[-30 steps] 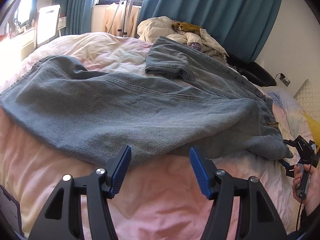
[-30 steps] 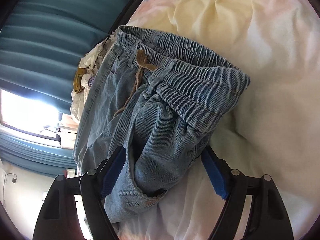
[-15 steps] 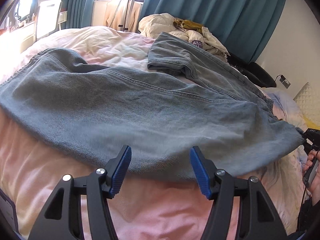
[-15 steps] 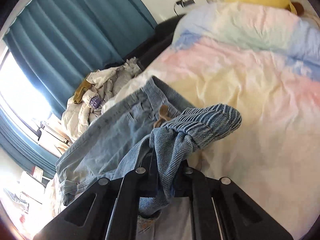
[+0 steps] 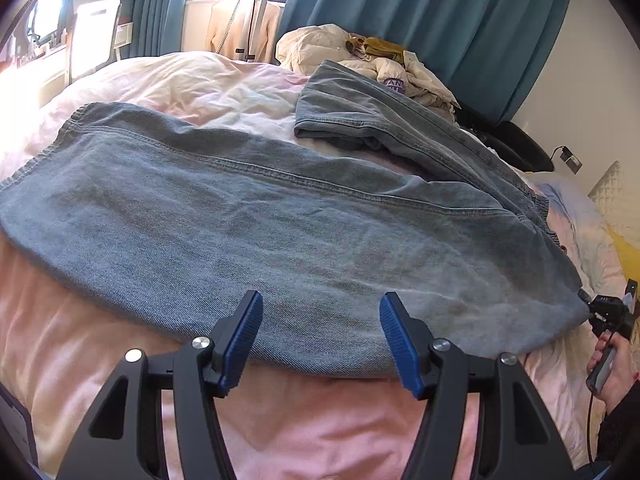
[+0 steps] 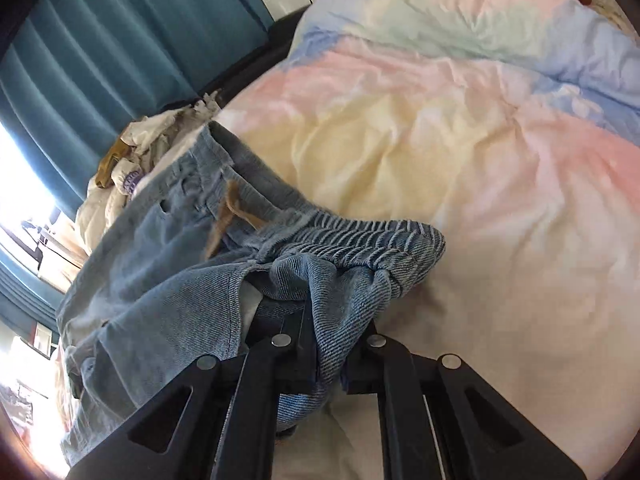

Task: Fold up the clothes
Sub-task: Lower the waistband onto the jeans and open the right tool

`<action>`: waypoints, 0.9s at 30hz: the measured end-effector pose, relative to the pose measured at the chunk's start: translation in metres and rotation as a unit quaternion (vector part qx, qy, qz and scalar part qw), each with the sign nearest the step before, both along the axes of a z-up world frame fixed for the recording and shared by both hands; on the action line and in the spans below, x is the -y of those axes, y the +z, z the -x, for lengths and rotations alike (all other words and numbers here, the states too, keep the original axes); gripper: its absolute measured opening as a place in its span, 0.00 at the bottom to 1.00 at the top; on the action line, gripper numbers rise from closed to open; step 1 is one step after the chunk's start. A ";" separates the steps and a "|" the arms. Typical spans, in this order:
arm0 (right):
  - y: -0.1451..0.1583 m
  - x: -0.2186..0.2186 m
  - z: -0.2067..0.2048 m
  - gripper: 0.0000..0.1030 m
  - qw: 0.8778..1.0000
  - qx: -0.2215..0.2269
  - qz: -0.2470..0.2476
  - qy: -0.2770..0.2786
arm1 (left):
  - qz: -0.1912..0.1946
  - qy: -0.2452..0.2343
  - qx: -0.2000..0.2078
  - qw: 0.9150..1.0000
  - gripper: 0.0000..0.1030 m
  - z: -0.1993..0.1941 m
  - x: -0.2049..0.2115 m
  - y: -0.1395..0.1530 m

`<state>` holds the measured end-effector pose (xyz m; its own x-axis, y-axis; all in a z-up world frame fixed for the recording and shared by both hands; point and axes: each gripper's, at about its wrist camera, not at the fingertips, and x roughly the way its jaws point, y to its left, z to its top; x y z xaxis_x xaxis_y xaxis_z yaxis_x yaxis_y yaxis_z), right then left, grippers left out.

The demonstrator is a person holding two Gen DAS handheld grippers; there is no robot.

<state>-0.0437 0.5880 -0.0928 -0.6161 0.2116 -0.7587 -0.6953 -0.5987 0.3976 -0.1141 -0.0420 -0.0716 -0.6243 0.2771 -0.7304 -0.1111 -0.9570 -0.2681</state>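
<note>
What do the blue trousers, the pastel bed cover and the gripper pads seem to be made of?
Faded blue denim trousers: woven cotton denim by the look, with diagonal twill lines, stitched seams and a gathered elastic waistband. Pastel pink, yellow and blue bed cover: soft matte fabric, likely cotton, finely creased. Blue ribbed pads on the left gripper: probably rubber or soft plastic.

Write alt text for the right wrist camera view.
The right hand-held gripper is shut on the bunched elastic waistband of light blue jeans, which lie on a pastel pink, yellow and blue duvet. Teal curtains and a heap of pale clothes sit behind.
</note>
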 end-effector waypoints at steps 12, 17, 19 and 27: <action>0.044 0.034 -0.017 0.49 0.995 0.040 -0.062 0.061 | 0.000 -0.002 -0.010 1.000 0.61 -0.002 -0.002 0.005; 0.091 0.068 -0.047 0.54 0.990 0.013 -0.115 0.083 | 0.003 -0.002 -0.018 1.000 0.61 -0.008 -0.001 0.010; 0.108 0.094 -0.046 0.54 0.985 0.006 -0.135 0.111 | 0.003 -0.001 -0.020 1.000 0.61 -0.009 0.000 0.012; 0.150 0.234 -0.011 0.54 0.958 -0.064 -0.155 0.233 | 0.002 0.010 -0.025 1.000 0.61 -0.014 0.006 0.012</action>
<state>-0.0322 0.3544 0.0575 -0.7825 0.0927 -0.6157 -0.2803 -0.9354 0.2154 -0.0998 -0.0480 -0.0591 -0.6648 0.2616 -0.6997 -0.1052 -0.9601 -0.2590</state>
